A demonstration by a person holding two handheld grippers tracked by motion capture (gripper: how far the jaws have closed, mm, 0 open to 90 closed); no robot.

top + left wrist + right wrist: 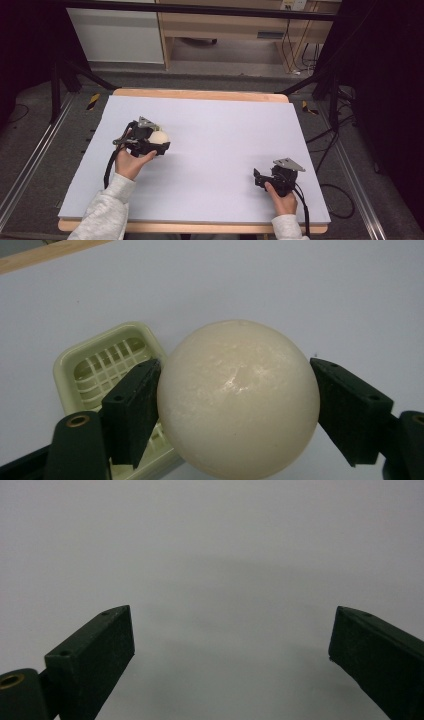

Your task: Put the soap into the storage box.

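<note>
A smooth cream-white ball (pixel 238 400) is clamped between the pads of the left hand-held gripper (pixel 150 141), above a pale green slotted plastic tray (pixel 107 365), apparently clear of it. Pressure should be kept even. The right hand-held gripper (pixel 261 178) rests released on the lilac worktop (pixel 220 145).

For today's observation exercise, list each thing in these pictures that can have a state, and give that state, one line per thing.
Left gripper: shut on the cream ball.
Cream ball: held between both jaws, above the tray's edge.
Pale green grid tray: on the table, upright, nothing seen in it.
Right gripper: open, jaws wide apart, holding nothing.
</note>
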